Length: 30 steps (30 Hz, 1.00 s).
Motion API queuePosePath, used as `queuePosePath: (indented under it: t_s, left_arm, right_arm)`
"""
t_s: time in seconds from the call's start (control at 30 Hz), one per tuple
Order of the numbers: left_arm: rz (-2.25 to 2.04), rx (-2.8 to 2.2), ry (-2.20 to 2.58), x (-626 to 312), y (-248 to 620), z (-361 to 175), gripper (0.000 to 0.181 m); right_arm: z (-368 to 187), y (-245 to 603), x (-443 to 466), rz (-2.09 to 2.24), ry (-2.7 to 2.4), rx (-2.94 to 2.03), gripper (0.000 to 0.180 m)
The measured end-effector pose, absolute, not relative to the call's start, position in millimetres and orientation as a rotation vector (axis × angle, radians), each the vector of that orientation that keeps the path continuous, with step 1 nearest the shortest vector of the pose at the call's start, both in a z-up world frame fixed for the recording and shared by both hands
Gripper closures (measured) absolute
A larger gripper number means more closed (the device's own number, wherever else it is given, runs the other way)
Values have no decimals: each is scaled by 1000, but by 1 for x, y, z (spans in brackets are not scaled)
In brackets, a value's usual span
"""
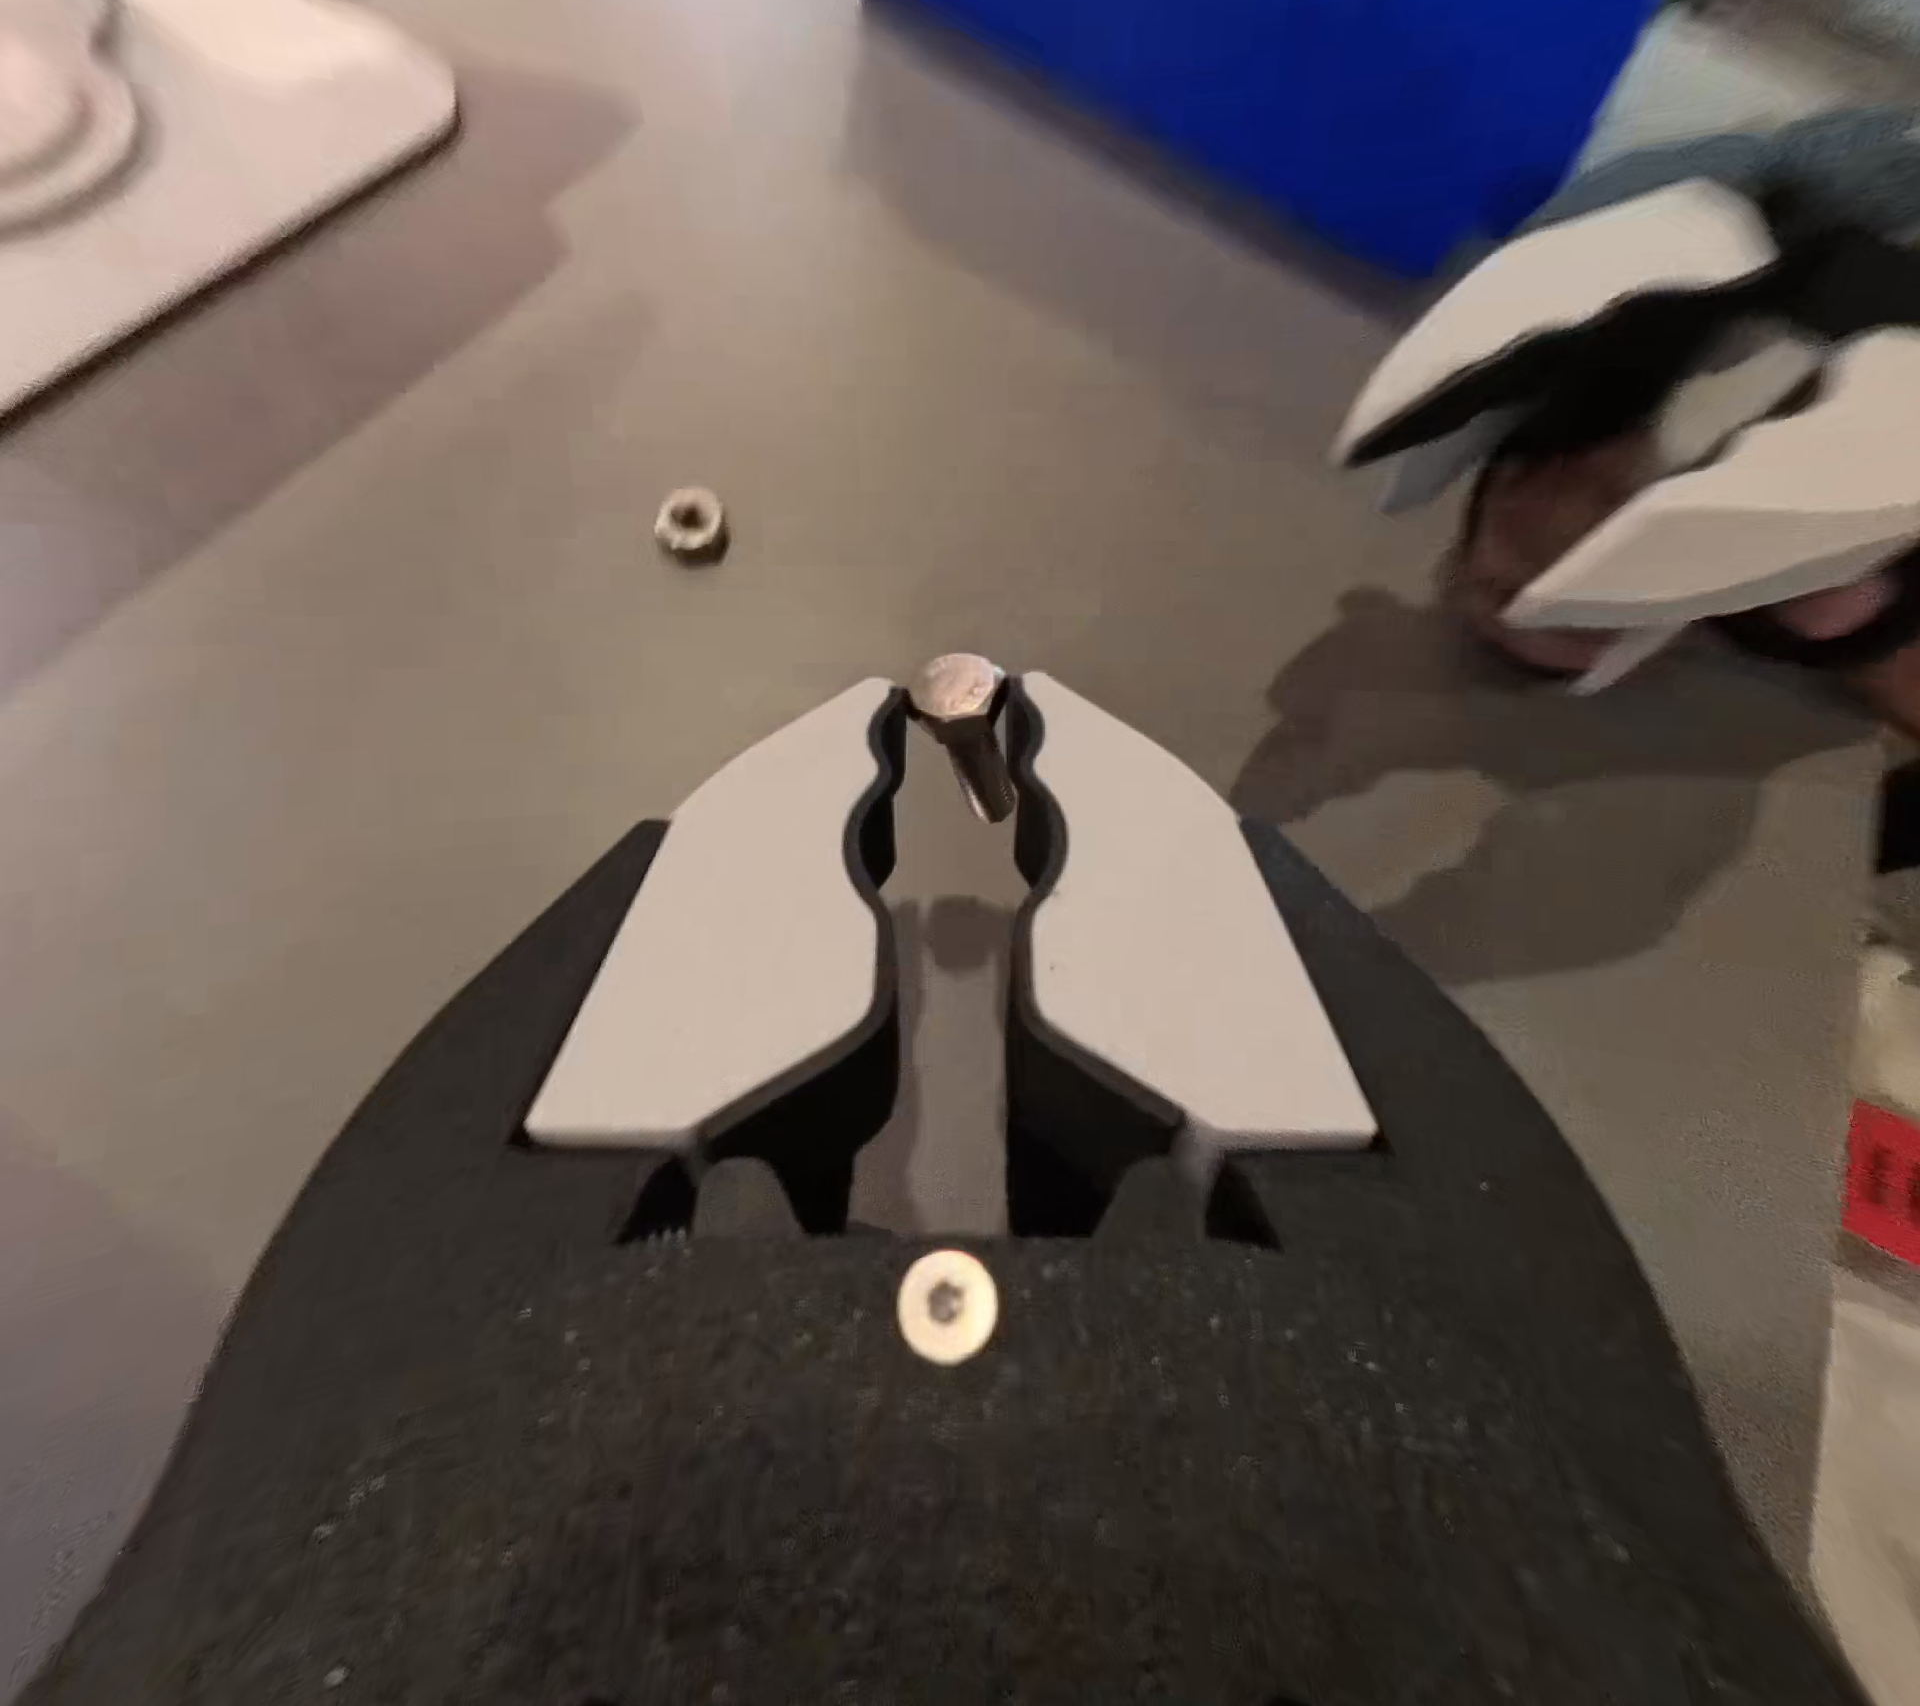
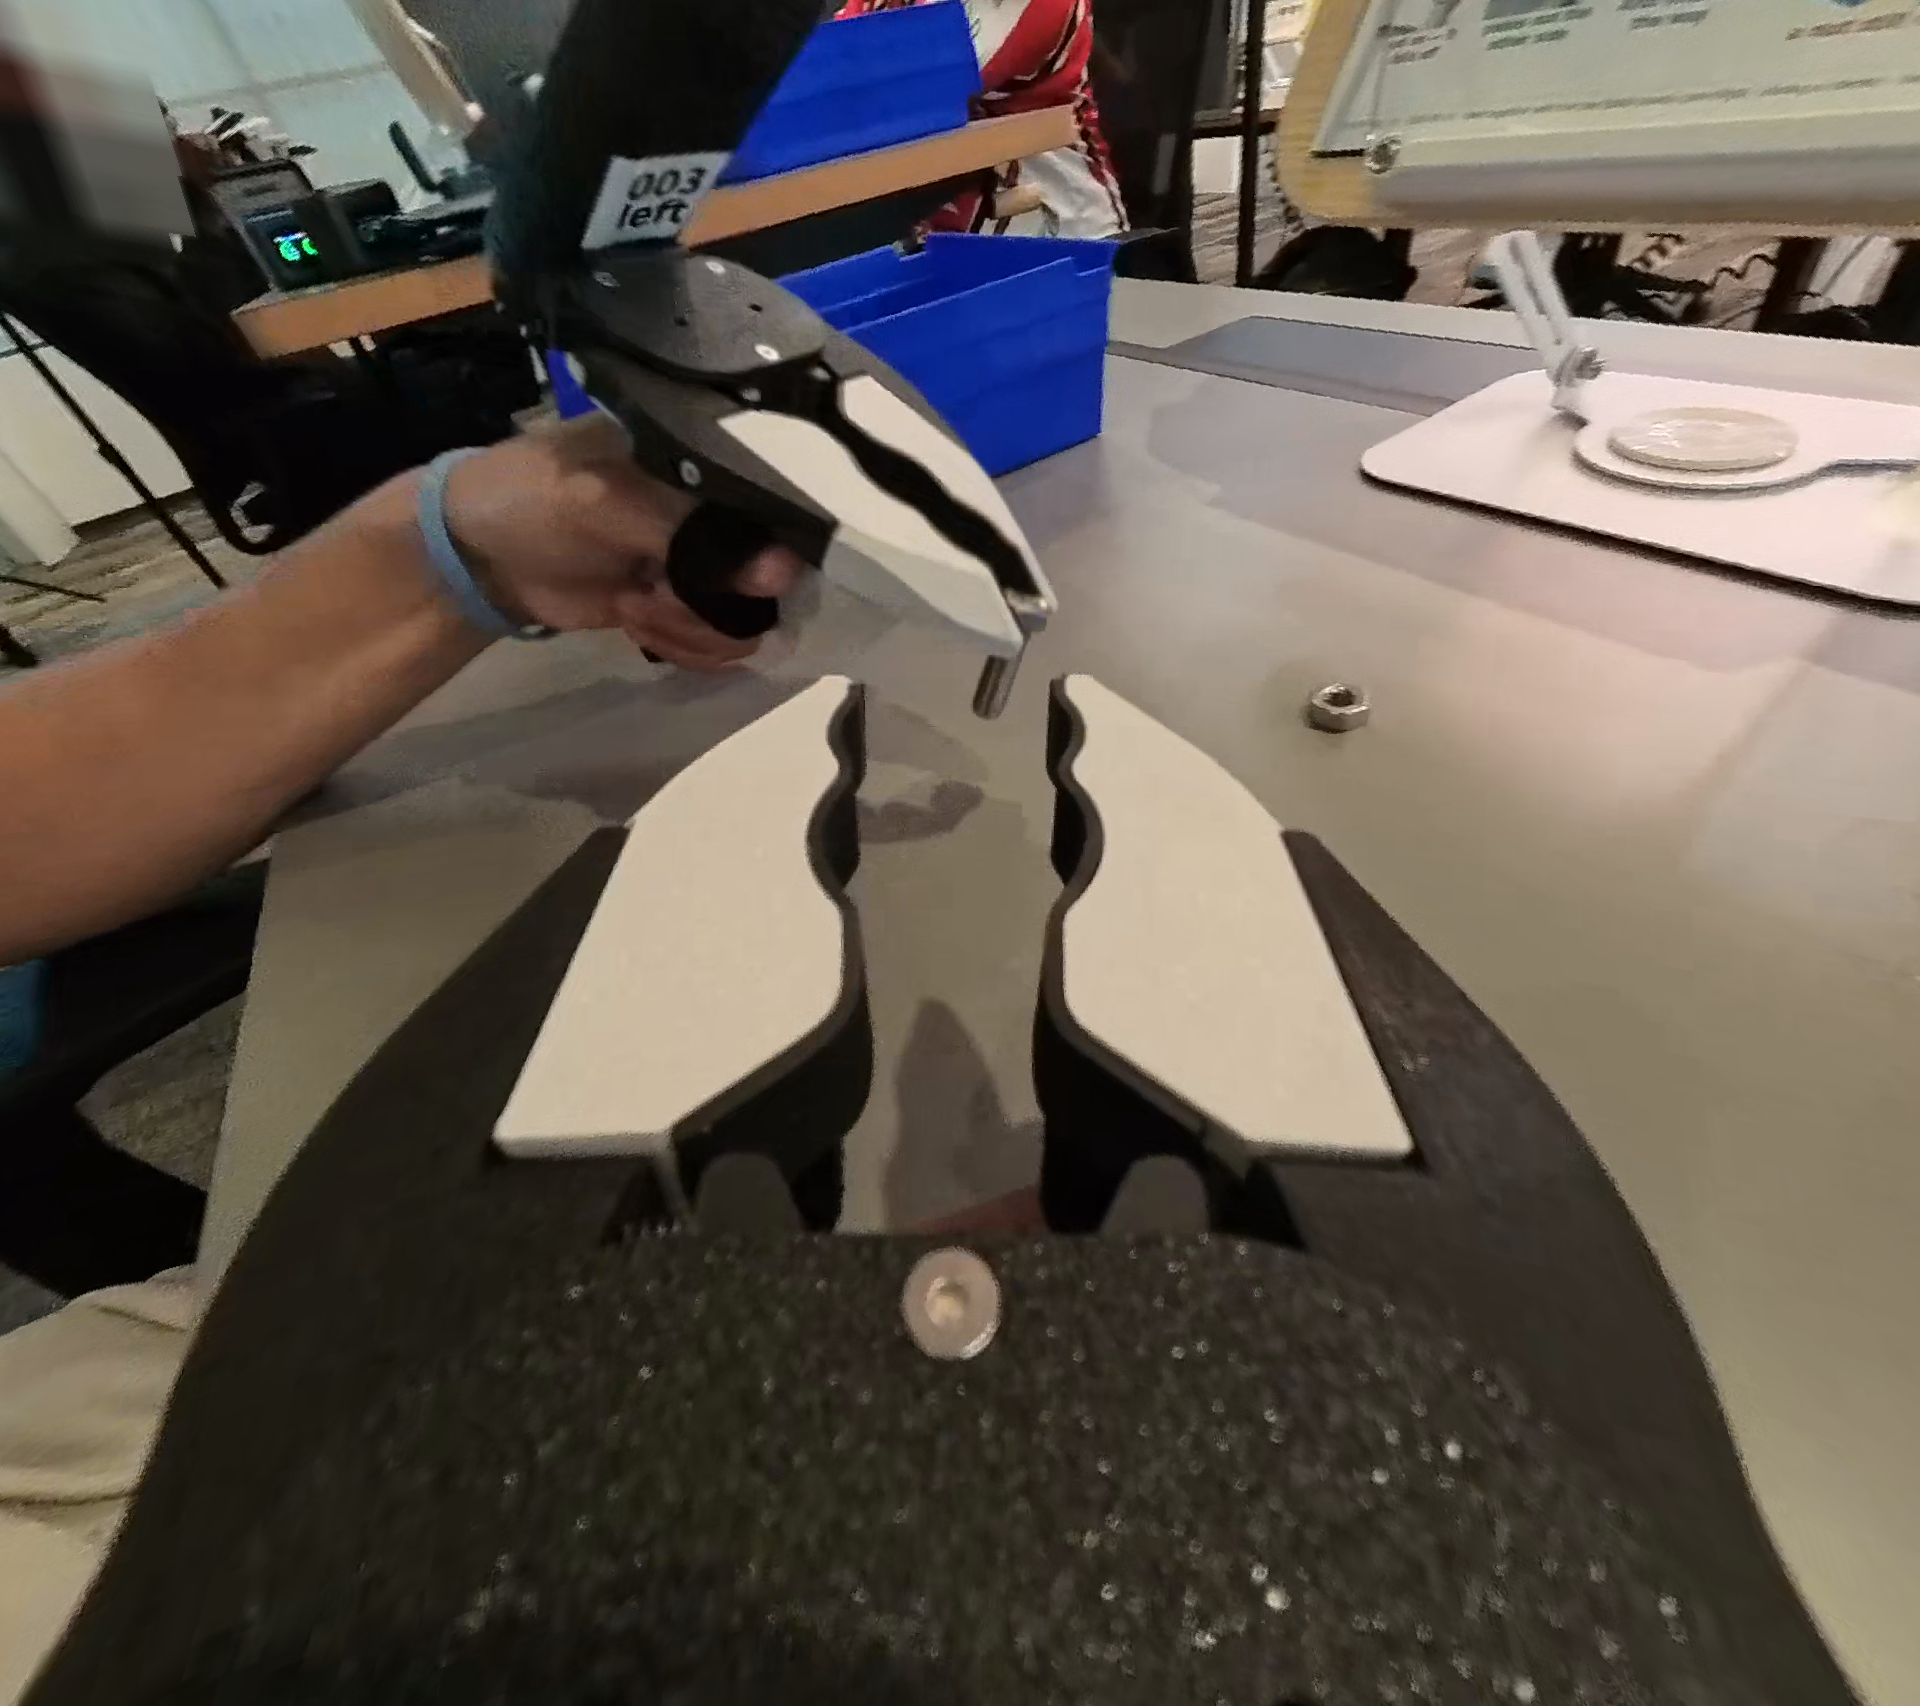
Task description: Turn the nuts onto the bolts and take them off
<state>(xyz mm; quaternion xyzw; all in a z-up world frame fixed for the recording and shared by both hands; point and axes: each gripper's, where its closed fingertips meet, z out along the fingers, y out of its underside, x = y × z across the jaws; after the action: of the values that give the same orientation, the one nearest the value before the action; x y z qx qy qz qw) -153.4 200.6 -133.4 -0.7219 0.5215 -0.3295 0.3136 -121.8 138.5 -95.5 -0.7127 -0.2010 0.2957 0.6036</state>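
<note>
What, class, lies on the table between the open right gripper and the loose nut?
Nothing visible. The small silver hex nut lies alone on the grey table, ahead and right of the open right gripper; the left gripper with its bolt hangs to the left.

A: Where is open room found on the desk?

B: A bare stretch is seen around the nut, with nothing touching it. It can be approached from above and from the near side.

A: And what is counted as an obstacle?

B: The far side is closed off by the blue bin. Beyond the nut, the white stand base is set. Just ahead of the parted right tongs, the way is taken up by the left tongs, clamped on a bolt above the desk.
</note>
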Motion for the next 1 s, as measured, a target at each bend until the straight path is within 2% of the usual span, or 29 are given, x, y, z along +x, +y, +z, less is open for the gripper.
queuePosePath:
  t_s: [0.13, 0.43, 0.6, 0.83, 1.0]
  left_arm:
    - [-594, -2197, 1513, -162, 218, -166, 163]
    - [-470, -2368, 1723, -142, 212, -190, 163]
    - [-505, -2282, 1709, -131, 214, -182, 163]
    - [-918, -1895, 1518, -96, 221, -136, 163]
    - [-926, -1710, 1483, -92, 228, -138, 163]
  right_arm:
    - [-94, 143, -114, 683, -411, -1654, 147]
    - [-96, 143, -111, 674, -403, -1664, 148]
    - [-96, 144, -108, 665, -388, -1664, 148]
    - [-97, 149, -98, 635, -336, -1676, 148]
    - [-97, 149, -98, 636, -339, -1676, 148]
